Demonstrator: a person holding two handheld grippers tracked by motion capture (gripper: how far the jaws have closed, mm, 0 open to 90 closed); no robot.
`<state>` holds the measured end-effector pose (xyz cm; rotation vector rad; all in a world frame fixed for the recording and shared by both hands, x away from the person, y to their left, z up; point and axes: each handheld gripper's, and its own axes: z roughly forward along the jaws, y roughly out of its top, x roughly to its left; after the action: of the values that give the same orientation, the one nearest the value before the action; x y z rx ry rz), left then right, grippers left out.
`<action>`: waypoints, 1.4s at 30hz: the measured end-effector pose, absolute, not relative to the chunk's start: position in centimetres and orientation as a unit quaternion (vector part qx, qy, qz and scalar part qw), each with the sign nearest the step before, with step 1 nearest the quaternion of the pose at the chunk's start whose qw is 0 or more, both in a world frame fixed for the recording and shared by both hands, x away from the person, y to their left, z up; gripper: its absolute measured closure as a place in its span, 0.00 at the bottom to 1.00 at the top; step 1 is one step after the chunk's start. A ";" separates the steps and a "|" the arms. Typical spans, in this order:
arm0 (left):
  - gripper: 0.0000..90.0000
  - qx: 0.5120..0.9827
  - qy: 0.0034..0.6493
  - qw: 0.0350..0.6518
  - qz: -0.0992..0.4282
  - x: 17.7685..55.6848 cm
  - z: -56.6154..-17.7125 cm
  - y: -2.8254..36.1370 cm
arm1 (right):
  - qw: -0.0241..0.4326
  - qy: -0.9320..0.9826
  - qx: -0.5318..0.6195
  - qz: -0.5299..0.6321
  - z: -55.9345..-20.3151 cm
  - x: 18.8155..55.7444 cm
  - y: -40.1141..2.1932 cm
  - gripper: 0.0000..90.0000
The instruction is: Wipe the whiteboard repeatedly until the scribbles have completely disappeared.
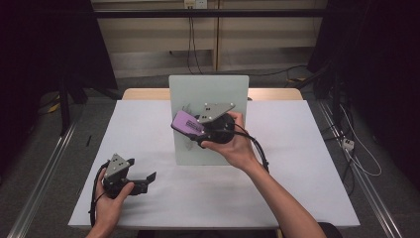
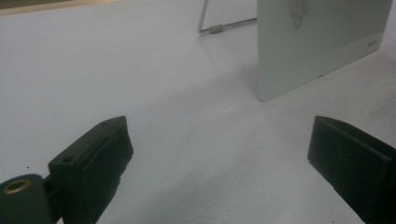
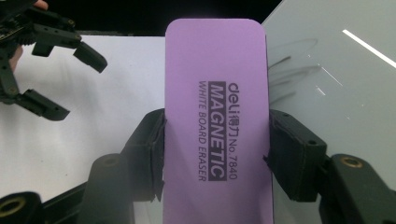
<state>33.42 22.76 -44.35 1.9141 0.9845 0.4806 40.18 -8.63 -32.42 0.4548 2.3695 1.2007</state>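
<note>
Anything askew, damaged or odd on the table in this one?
Nothing stands out. The whiteboard stands upright on its wire stand with faint pen marks on it. The right gripper clamps the purple eraser squarely in front of the board; the left gripper rests open on the table.

The purple eraser (image 3: 217, 121) reads "deli No. 7840 MAGNETIC WHITE BOARD ERASER" in dark print.

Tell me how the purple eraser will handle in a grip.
The eraser looks like foam, so probably light. The right gripper holds it by its long edges without visible bending, so likely fairly stiff. Its flat, matte sides should resist slipping, and it won't roll.
</note>
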 end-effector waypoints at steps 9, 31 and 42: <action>0.06 0.777 0.396 0.448 0.197 33.5 -44.3 22.9 | 0.236 0.854 0.170 0.431 -31.5 40.9 -8.0 0.46; 0.06 0.775 0.398 0.451 0.195 33.4 -44.3 22.9 | 0.264 0.845 0.187 0.425 -29.7 42.2 -8.2 0.46; 0.06 0.777 0.397 0.448 0.196 33.4 -44.3 22.9 | 0.266 0.848 0.188 0.417 -29.7 42.3 -7.8 0.46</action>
<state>33.42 22.86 -44.34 1.9224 0.9820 0.4860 42.27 -7.82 -29.72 0.5077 2.2901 1.1263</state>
